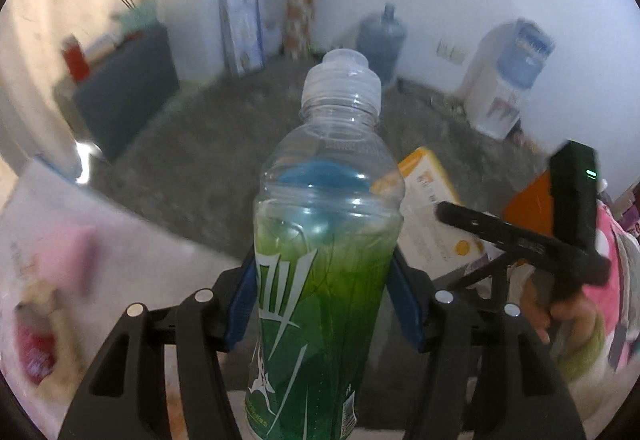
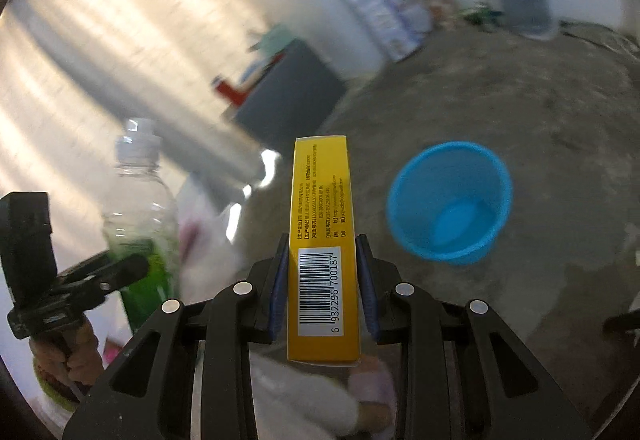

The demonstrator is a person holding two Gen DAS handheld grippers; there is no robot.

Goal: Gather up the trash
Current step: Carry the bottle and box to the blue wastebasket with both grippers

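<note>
My left gripper (image 1: pixel 322 304) is shut on a clear plastic bottle with a green label (image 1: pixel 320 280) and holds it upright in the air. My right gripper (image 2: pixel 322 276) is shut on a flat yellow box with a barcode (image 2: pixel 320 240), held on edge. A blue plastic bin (image 2: pixel 450 201) stands open on the grey floor, right of the box and beyond it. The bottle also shows at the left of the right wrist view (image 2: pixel 140 207), and the box shows right of the bottle in the left wrist view (image 1: pixel 432 211). The bin shows only as a blue blur through the bottle.
A white cloth-covered surface (image 1: pixel 80 240) lies at lower left. A dark cabinet (image 1: pixel 124 87), leaning boards (image 1: pixel 244 27), a water jug (image 1: pixel 382 39) and a water dispenser (image 1: pixel 504 79) stand along the far wall. Grey floor (image 2: pixel 520 87) spreads around the bin.
</note>
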